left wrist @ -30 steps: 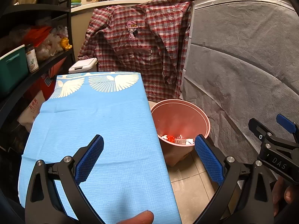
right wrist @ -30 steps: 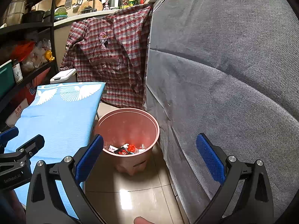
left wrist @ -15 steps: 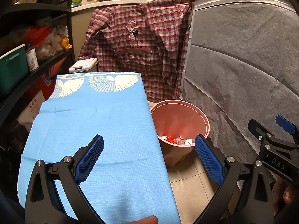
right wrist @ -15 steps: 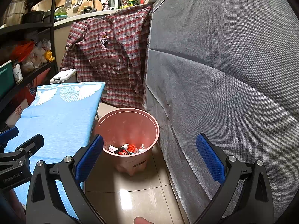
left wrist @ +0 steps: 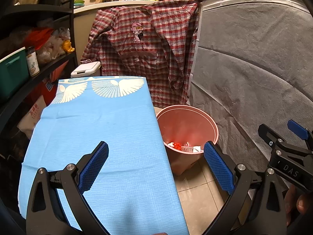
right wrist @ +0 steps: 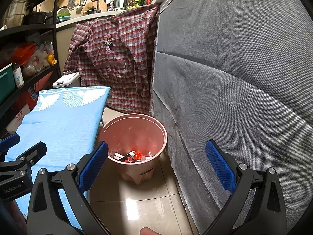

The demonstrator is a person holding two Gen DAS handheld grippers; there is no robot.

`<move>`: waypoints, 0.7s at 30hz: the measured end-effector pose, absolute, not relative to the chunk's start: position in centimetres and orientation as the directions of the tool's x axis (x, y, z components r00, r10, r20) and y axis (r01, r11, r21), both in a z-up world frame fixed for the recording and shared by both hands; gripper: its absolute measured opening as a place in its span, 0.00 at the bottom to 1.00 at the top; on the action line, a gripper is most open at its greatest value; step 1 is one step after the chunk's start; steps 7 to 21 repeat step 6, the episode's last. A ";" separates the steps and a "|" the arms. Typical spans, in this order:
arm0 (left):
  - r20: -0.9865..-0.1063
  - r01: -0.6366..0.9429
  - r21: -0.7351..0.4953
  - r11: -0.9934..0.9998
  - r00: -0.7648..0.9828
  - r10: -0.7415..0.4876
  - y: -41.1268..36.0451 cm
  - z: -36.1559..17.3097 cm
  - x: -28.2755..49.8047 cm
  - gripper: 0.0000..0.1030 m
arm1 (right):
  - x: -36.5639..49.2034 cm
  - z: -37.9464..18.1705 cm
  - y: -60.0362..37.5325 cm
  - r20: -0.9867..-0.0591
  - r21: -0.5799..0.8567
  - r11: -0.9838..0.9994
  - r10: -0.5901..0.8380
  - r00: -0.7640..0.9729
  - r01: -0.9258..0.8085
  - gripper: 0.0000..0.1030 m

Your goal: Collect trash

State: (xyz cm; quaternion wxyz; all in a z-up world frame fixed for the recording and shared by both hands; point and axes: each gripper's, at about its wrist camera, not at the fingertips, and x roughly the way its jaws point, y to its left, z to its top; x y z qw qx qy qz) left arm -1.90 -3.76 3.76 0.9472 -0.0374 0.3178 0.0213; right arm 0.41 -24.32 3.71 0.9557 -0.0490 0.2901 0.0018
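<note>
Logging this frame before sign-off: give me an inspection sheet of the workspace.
Surface: blue cloth on the table, nothing on it.
Job's things: pink bin on the floor tiles beside the table; wrappers at its bottom.
Clutter: nothing seen loose on cloth or floor.
Grippers: left gripper open, empty, over the cloth's edge; right gripper open, empty, facing the bin.
Cables: nothing seen.
Surroundings: plaid shirt hanging behind; grey cover to the right; shelves to the left.
</note>
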 end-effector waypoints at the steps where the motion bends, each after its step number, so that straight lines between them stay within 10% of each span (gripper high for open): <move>1: -0.606 -0.066 -0.060 0.996 0.795 0.017 -3.7 3.7 -1.8 0.92 | 0.4 3.7 -24.3 -0.554 -0.093 0.995 -0.025 0.832 -0.032 0.95; 21: -0.614 -0.072 -0.070 0.995 0.789 0.014 -3.4 3.7 -1.8 0.92 | 0.4 3.7 -24.3 -0.554 -0.090 0.996 -0.025 0.832 -0.030 0.95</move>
